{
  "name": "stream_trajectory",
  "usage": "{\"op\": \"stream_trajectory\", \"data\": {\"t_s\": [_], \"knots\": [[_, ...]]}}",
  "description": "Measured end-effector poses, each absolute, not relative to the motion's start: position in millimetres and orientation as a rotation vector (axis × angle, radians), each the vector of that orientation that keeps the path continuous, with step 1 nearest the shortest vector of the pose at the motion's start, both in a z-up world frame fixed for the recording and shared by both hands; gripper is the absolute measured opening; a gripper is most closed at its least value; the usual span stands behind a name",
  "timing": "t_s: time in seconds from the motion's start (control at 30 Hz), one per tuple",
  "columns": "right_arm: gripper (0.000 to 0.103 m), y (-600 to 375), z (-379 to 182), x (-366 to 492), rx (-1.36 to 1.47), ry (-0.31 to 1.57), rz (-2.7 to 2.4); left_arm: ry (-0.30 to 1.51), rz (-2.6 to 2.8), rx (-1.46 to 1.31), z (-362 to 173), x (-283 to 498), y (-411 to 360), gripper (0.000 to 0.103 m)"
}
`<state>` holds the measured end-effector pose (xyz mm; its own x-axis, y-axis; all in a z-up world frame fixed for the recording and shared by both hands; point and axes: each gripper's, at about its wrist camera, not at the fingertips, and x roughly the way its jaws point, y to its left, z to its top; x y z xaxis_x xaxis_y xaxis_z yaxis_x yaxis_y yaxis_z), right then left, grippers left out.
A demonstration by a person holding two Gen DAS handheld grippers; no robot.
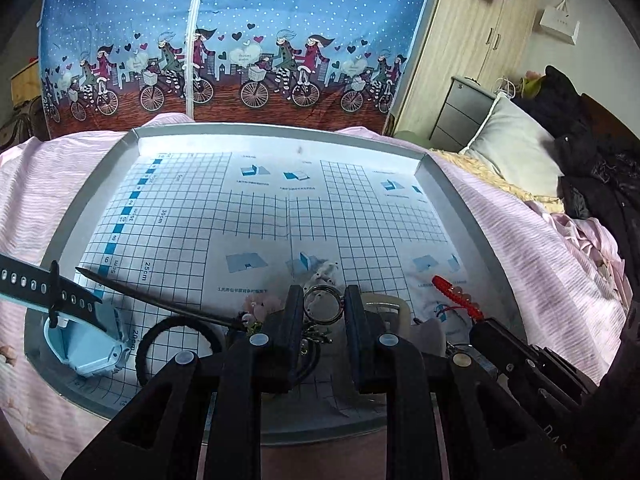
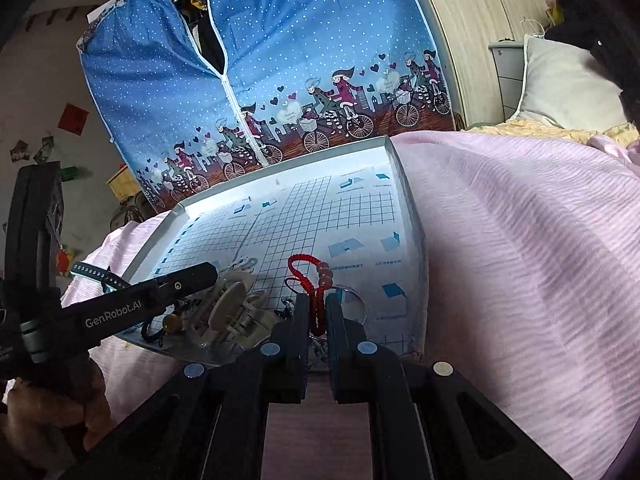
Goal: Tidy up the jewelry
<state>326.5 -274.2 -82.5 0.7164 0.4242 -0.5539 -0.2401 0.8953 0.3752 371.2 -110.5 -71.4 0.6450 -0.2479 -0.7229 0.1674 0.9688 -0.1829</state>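
Observation:
A grey tray point(image 1: 280, 130) lined with grid paper lies on a pink bedspread and holds the jewelry. In the left wrist view, my left gripper point(image 1: 324, 306) is shut on a metal key ring point(image 1: 323, 291) with small charms, one finger touching each side. In the right wrist view, my right gripper point(image 2: 318, 312) is shut on the cord of a red beaded bracelet point(image 2: 304, 262), near the tray's point(image 2: 384, 142) front right corner. The left view shows the same bracelet point(image 1: 456, 294) beside the right gripper point(image 1: 482, 326). The left gripper point(image 2: 200, 274) crosses the right view from the left.
Along the tray's front edge lie a light blue watch point(image 1: 84, 344) with a black strap, a dark hair stick point(image 1: 160, 300), a black hair tie point(image 1: 176, 344) and a beige claw clip point(image 2: 236, 308). A thin bangle point(image 2: 356, 304) sits by the right fingers. A hand point(image 2: 52, 412) holds the left gripper.

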Motion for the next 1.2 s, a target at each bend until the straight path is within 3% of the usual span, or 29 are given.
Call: {"op": "stream_trajectory", "data": {"t_s": [0.17,0.23,0.33,0.37,0.4,0.43,0.47,0.6,0.77,0.87,1.2], "knots": [[0.010,-273,-82,325,0.287,0.677,0.375,0.865,-0.247,-0.131,-76,371,-103,0.023],[0.010,-273,-81,326,0.289,0.678,0.377,0.862,-0.223,-0.156,-75,367,-97,0.034],[0.011,-273,-80,325,0.282,0.677,0.374,0.854,-0.203,-0.162,-67,358,-92,0.043],[0.014,-272,-78,324,0.279,0.672,0.373,0.852,-0.195,-0.160,-63,356,-92,0.048],[0.018,-272,-75,321,0.270,0.665,0.364,0.847,-0.191,-0.162,-58,352,-90,0.062],[0.029,-273,-71,319,0.260,0.659,0.345,0.838,-0.188,-0.167,-53,348,-89,0.076],[0.037,-273,-67,314,0.248,0.648,0.315,0.819,-0.183,-0.178,-47,342,-87,0.081],[0.050,-273,-45,296,0.152,0.606,0.261,0.695,-0.163,-0.231,-13,315,-74,0.101],[0.087,-282,-15,270,0.143,0.545,0.255,0.598,-0.167,-0.223,28,282,-66,0.101],[0.099,-286,3,253,0.148,0.518,0.256,0.565,-0.149,-0.172,47,260,-69,0.101],[0.103,-280,52,180,0.143,0.375,0.261,0.490,-0.093,-0.138,76,187,-54,0.101]]}}
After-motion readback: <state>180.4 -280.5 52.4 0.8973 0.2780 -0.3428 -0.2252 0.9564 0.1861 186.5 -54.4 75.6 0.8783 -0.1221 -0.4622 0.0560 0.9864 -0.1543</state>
